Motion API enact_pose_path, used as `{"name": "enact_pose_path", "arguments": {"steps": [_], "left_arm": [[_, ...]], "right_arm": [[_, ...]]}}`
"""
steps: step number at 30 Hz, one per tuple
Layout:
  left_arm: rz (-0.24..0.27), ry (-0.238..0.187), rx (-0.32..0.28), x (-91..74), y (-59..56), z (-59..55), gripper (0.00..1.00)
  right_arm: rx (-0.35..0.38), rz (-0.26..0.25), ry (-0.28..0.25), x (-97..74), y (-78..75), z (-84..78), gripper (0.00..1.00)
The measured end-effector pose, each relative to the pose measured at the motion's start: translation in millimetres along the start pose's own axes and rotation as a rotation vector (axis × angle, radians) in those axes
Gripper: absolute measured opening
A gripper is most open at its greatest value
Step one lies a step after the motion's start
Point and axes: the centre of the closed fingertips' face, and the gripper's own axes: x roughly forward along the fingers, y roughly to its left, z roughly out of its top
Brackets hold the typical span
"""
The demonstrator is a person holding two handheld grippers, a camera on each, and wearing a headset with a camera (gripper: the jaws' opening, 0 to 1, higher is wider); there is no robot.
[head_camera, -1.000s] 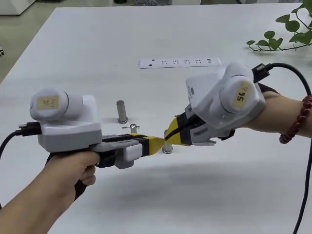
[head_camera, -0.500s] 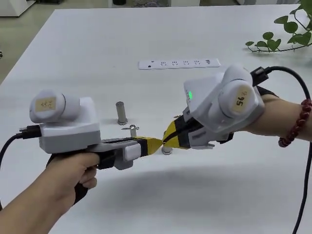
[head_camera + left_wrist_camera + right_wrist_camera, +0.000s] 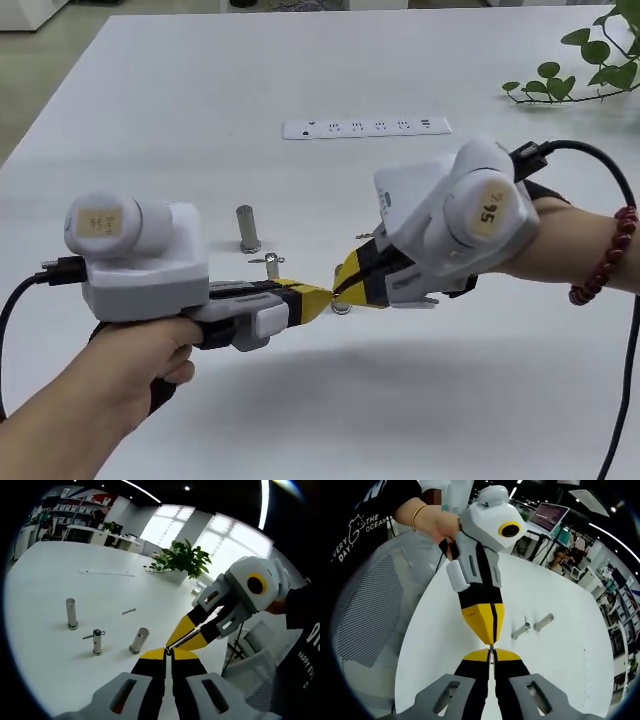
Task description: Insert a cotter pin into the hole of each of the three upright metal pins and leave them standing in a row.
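Three short metal pins stand on the white table [image 3: 180, 120]: a bare pin [image 3: 247, 229] at the left, a middle pin [image 3: 272, 266] with a cotter pin through its head, and a third pin [image 3: 342, 306] half hidden under the gripper tips. My left gripper [image 3: 322, 297] and right gripper [image 3: 341, 289] meet tip to tip above that third pin. Both are shut on a thin cotter pin [image 3: 186, 638], which spans from one pair of tips to the other. In the left gripper view the three pins [image 3: 71, 614] [image 3: 97, 641] [image 3: 139, 640] form a row, and a loose cotter pin [image 3: 128, 611] lies behind them.
A white power strip [image 3: 365, 127] lies at the far middle of the table. A leafy plant [image 3: 590, 70] reaches in at the far right. A cable [image 3: 625, 300] trails from the right gripper along the right side. An office chair [image 3: 365, 620] stands beside the table.
The head view has shifted slightly. Both grippers stay tip to tip above the third pin, with hardly any drift. The pins on the table have not moved.
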Motion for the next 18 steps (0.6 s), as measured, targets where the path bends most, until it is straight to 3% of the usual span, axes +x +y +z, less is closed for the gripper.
{"name": "enact_pose_path", "arguments": {"steps": [9, 18], "left_arm": [[-0.006, -0.005, 0.066, -0.7, -1.5, 1.7, 0.00], [-0.011, -0.010, 0.153, -6.0, 3.6, 1.5, 0.00]], "right_arm": [[0.085, 0.004, -0.028, 1.2, -1.2, 0.3, 0.00], [0.314, 0.038, -0.108, 0.4, 0.9, 0.1, 0.05]]}}
